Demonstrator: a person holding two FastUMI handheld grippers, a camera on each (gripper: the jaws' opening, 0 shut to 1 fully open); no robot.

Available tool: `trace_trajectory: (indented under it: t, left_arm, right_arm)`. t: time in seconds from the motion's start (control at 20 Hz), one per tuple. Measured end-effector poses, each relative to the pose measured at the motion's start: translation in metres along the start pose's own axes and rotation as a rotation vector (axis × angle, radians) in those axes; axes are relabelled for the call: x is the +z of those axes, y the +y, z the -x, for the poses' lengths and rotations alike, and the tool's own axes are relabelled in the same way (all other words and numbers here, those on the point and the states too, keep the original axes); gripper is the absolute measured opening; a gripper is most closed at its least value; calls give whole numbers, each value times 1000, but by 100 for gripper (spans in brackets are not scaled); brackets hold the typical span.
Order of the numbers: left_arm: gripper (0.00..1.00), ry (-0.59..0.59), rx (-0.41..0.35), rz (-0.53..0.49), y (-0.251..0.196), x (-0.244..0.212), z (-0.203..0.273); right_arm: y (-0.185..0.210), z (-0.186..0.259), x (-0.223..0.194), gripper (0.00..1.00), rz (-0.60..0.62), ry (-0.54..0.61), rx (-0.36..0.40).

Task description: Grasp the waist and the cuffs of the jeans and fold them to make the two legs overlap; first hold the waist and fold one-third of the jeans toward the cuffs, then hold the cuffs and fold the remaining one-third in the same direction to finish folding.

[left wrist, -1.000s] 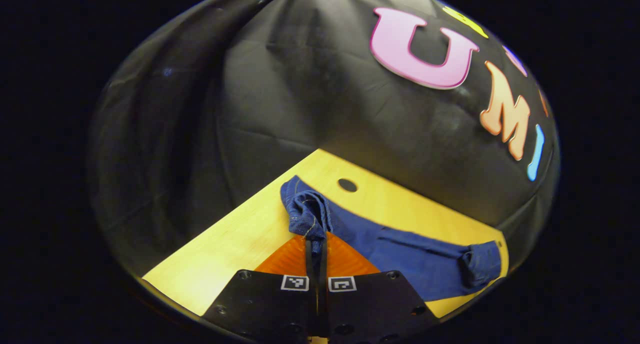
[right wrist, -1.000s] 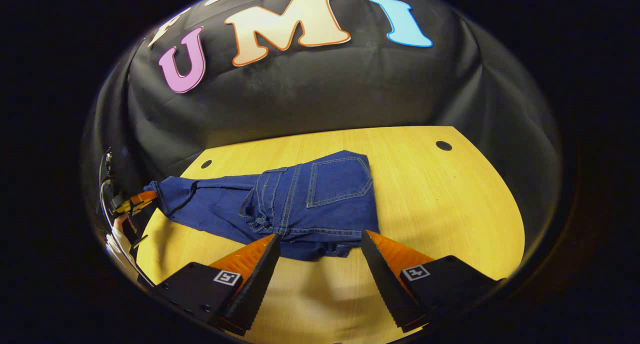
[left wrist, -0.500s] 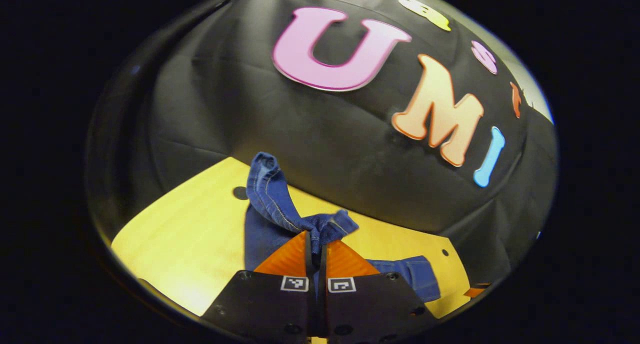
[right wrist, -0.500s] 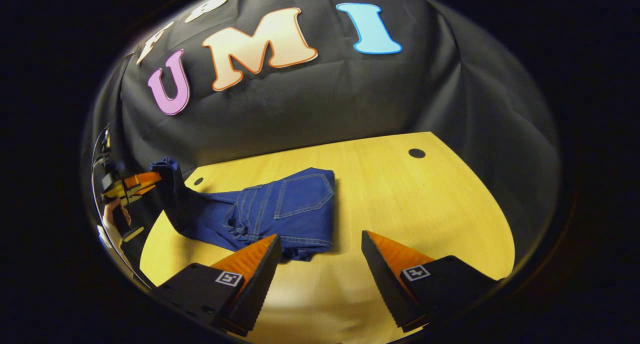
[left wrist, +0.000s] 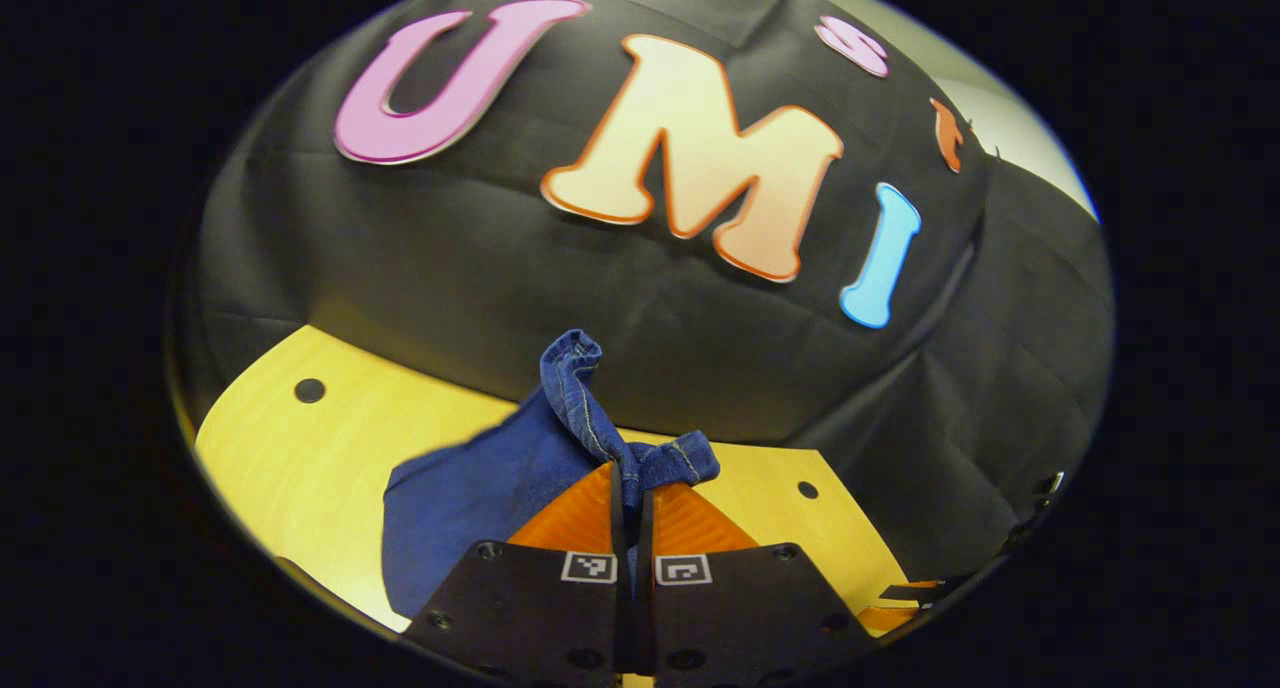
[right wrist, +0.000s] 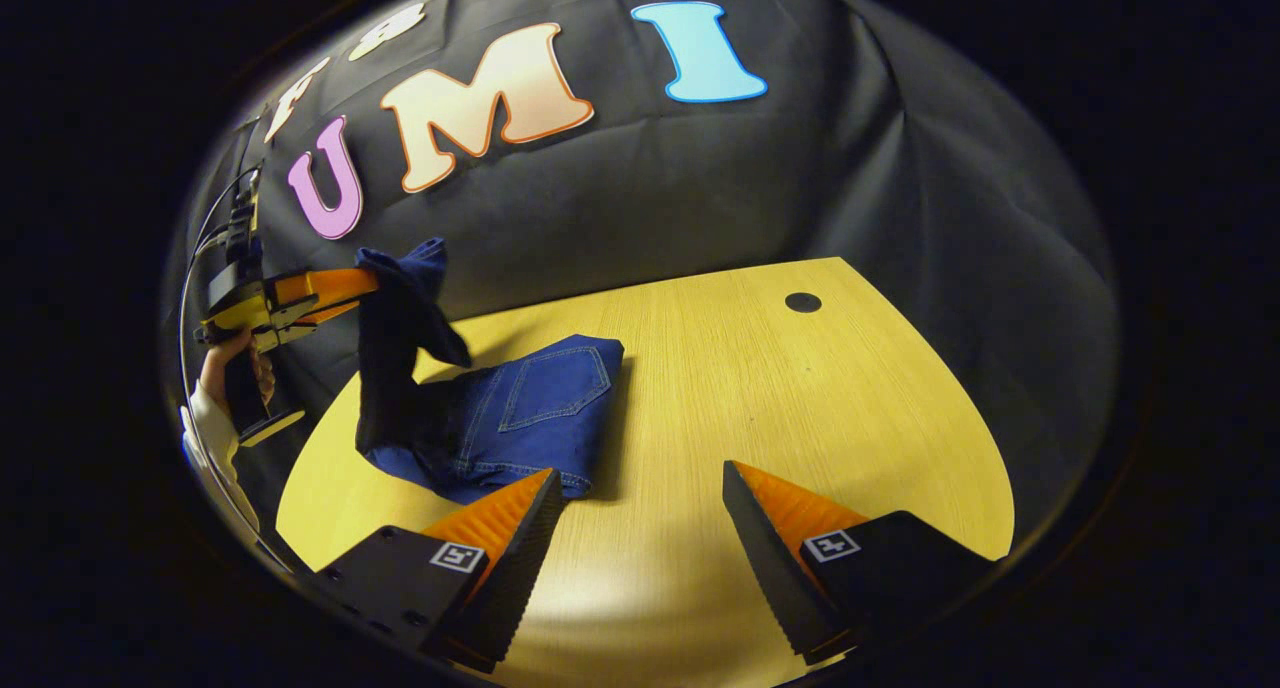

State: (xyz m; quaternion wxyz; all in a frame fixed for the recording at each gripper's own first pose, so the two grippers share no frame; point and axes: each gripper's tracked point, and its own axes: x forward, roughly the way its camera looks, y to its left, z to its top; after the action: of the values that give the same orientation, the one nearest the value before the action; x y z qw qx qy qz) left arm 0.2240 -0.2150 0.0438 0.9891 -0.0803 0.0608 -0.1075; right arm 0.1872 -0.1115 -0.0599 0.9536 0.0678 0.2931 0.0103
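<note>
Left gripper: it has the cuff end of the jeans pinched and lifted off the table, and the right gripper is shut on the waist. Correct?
Not quite. The right gripper is open and holds nothing, its fingers spread above the table, as the right gripper view shows. The left gripper does pinch the lifted cuff end of the jeans.

Left claw (left wrist: 630,493) clamped on jeans (left wrist: 480,488) cuffs (left wrist: 600,418), lifted above yellow table (left wrist: 290,458).
</note>
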Motion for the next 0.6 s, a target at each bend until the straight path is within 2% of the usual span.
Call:
trace_trajectory:
  t: [0.1, 0.3, 0.6]
  left_arm:
    - [0, 42, -30, -24, -28, -18, -5]
    - [0, 142, -19, -192, -54, -81, 3]
    - [0, 321, 28, -414, -44, -198, 27]
  right_arm:
    - [-7, 0, 1, 96, -6, -1, 7]
    - [-17, 2, 3, 96, -17, 0, 19]
    - [-13, 9, 6, 96, -22, -9, 55]
